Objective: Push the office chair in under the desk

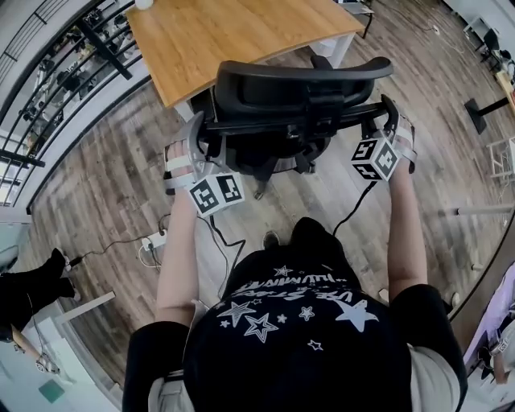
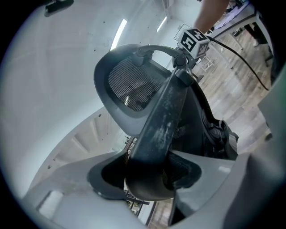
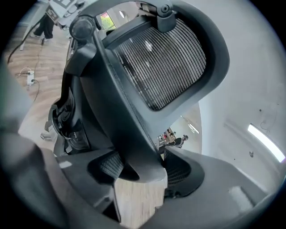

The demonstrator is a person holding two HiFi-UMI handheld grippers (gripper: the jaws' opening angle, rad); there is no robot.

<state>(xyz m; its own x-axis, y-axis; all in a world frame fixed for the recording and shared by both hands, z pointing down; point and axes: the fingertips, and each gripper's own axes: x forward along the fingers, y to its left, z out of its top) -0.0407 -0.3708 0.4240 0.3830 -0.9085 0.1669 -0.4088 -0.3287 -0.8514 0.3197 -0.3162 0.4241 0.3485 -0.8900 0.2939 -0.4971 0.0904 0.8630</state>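
The plank floor (image 1: 105,201) was spread round a wooden desk (image 1: 233,36) at the far side. The office chair (image 1: 298,105) was stood just before the desk's near edge with its backrest toward the person, and its seat was judged not yet tucked under the top. The backrest frame was gripped at both sides, apparently so that the push could be applied evenly and the chair kept from swivelling. The left gripper (image 1: 199,133) was clamped on the left edge, the dark bar being pinched between its pads (image 2: 107,179). The right gripper (image 1: 393,129) was likewise pressed onto the right edge by its pads (image 3: 183,172). No container was shown. A small pale object (image 1: 145,3), too cropped to be identified, was left on the desk's far corner, and a power strip (image 1: 153,240) was laid on the floor to the left, well apart from the chair's path.
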